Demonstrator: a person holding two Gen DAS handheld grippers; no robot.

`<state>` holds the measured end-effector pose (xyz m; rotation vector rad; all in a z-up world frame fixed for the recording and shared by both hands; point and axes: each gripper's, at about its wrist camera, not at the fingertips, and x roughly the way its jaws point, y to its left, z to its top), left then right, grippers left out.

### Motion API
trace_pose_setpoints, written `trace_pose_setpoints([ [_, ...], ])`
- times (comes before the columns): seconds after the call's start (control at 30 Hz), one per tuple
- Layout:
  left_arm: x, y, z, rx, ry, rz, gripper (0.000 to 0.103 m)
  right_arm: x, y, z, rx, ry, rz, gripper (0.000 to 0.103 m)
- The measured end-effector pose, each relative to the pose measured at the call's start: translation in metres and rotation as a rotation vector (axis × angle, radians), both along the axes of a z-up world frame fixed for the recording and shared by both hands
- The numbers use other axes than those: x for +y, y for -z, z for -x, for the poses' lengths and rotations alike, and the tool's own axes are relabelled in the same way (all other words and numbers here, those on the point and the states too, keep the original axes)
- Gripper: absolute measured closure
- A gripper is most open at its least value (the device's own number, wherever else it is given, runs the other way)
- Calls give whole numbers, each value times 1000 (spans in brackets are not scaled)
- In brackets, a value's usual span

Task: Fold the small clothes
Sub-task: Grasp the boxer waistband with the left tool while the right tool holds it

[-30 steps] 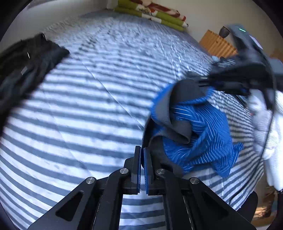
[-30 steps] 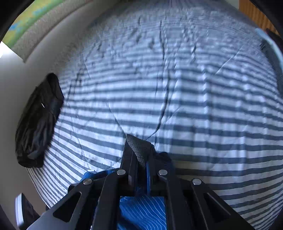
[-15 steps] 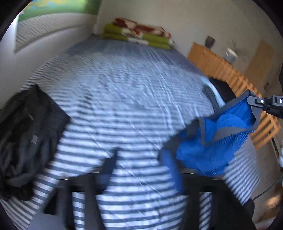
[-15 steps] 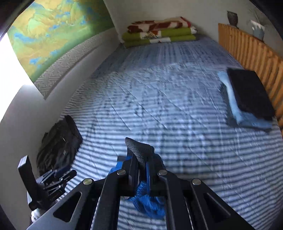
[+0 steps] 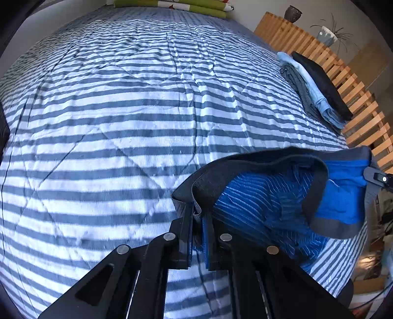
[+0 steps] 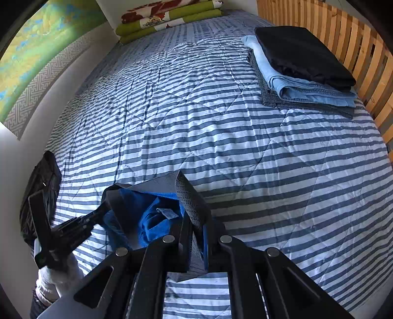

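Observation:
A small blue striped garment with a grey waistband hangs stretched between both grippers above the striped bed. My left gripper is shut on one end of the waistband. My right gripper is shut on the other end, and the blue cloth sags to its left. From the right wrist view the left gripper shows at lower left, gripping the band. In the left wrist view, only the right gripper's tip shows, at the far right edge.
The blue-and-white striped quilt covers the bed. A stack of folded clothes lies by the wooden slatted headboard. Green folded blankets lie at the far end. A dark crumpled garment lies on the left edge.
Both grippers have lifted and pulled apart, and the bunched garment is now stretched out by its waistband. The views have tilted up along the bed.

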<state>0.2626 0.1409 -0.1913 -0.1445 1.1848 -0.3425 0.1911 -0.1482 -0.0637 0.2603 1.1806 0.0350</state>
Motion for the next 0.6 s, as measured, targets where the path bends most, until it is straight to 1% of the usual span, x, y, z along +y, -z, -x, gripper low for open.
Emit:
trace_pose_setpoints([
  [0.03,3,-2,-2,-14,-7,16,98,-3,-3,0,-7,2,7,97],
  [0.1,12,-19,-3,-60,-18,24,99,-5,-14,4,-28,2,6,97],
  [0.17,25,-41,1,-102,-29,50,99,-6,-31,8,-63,-1,5,97],
  [0.23,43,-73,11,-151,-39,67,99,-6,-51,13,-104,-5,13,97],
  [0.27,54,-95,20,-197,-46,70,99,-5,-67,19,-136,-11,26,97],
  [0.33,71,-128,33,-259,-51,82,99,-1,-92,27,-188,-19,51,97],
  [0.37,83,-153,43,-310,-53,96,99,0,-103,31,-209,-22,59,97],
  [0.5,115,-220,67,-451,-54,87,99,15,-148,42,-301,-67,82,97],
  [0.53,119,-232,76,-487,-39,63,99,21,-157,44,-318,-80,91,97],
  [0.6,126,-243,92,-508,-4,20,96,34,-165,43,-325,-113,90,97],
])
